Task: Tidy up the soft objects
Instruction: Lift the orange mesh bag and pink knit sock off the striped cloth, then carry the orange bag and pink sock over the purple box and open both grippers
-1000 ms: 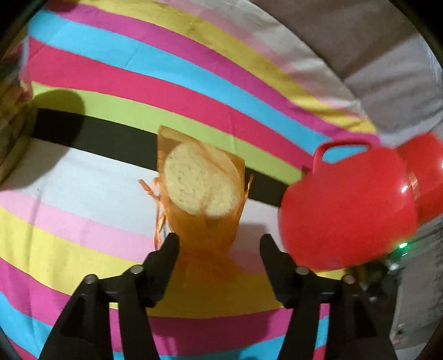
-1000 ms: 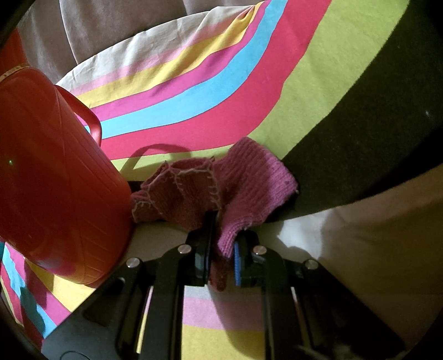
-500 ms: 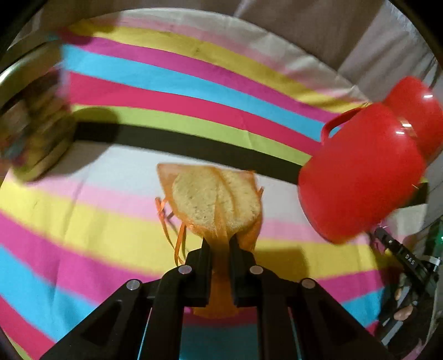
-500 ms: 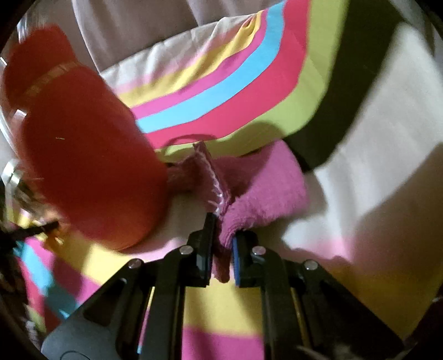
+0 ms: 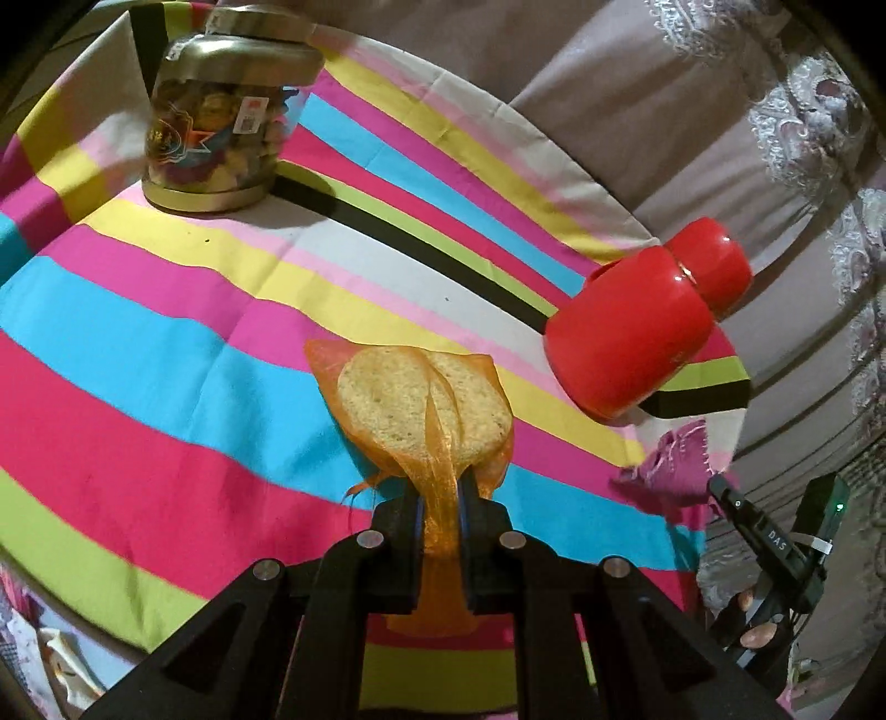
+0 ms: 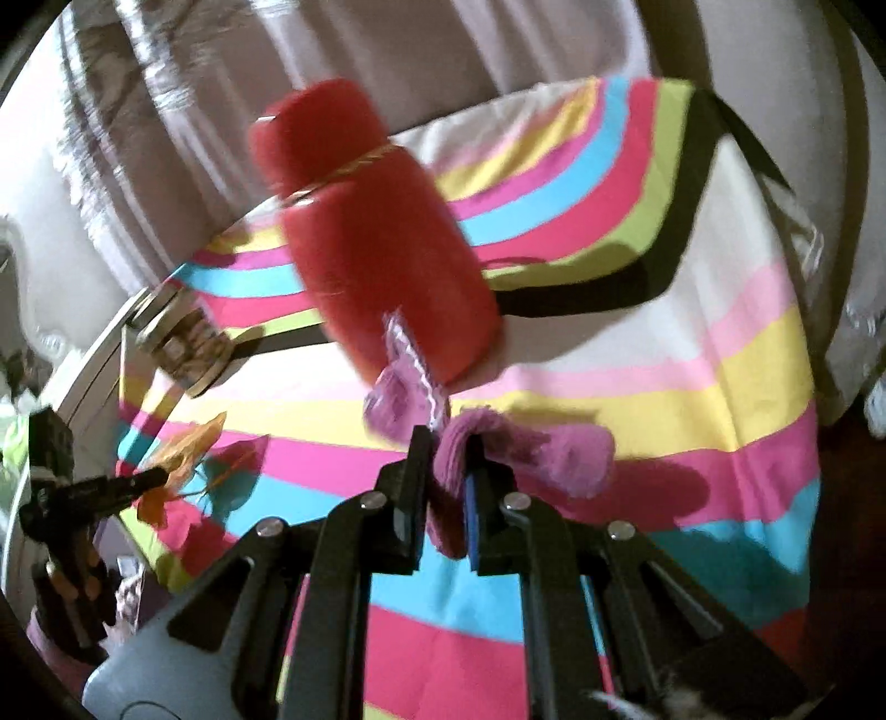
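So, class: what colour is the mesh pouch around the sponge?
Orange, translucent mesh pouch; clearest in the left wrist view.

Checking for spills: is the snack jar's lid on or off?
On. The snack jar stands upright on the striped cloth with its metal lid seated on top.

Two soft things are showing: one orange mesh pouch (image 5: 437, 443) holding a pale round sponge, and one pink knitted cloth (image 6: 531, 448). One red flask (image 5: 631, 338) is sitting near the striped cloth's (image 5: 166, 354) far right corner. One lidded jar (image 5: 221, 111) is standing at its far left corner.
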### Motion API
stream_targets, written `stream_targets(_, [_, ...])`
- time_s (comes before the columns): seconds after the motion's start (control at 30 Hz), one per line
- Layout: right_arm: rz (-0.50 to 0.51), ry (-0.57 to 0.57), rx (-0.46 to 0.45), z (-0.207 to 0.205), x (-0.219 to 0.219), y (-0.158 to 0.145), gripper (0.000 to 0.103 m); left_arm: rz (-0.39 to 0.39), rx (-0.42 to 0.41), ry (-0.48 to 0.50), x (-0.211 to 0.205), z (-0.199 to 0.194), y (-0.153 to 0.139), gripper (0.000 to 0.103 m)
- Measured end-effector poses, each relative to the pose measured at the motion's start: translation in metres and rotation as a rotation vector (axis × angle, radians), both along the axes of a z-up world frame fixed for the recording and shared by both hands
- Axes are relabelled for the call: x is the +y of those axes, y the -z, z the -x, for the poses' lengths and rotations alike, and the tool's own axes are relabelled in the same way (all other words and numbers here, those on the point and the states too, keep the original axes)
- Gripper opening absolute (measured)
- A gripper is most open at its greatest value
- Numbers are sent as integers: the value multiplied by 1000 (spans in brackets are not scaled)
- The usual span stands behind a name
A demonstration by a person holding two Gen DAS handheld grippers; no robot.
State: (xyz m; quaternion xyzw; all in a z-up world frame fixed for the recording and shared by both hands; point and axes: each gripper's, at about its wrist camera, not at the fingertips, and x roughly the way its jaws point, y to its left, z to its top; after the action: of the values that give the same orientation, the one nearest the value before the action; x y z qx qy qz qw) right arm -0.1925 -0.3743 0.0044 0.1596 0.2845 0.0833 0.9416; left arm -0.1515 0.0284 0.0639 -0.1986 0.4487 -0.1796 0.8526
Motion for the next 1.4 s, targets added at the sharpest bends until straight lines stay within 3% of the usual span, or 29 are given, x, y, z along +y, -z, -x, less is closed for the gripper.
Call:
stream_targets(0.3, [44,-119,-51,18,49,-22,14,9,-37,13,2,23,-11,11])
stream_targets(0.53, [61,-254,-60,22,98,-27,14,-66,-75,-41,20,46,-21,11])
stream_targets(1.1, [176,-811,-126,49,293,-50,14,-233,-142,-295,103,122,-45,11])
stream_targets(1.4, [323,-1013,-142,76,387,-36,14,-313,-79,-450,151,156,-28,11])
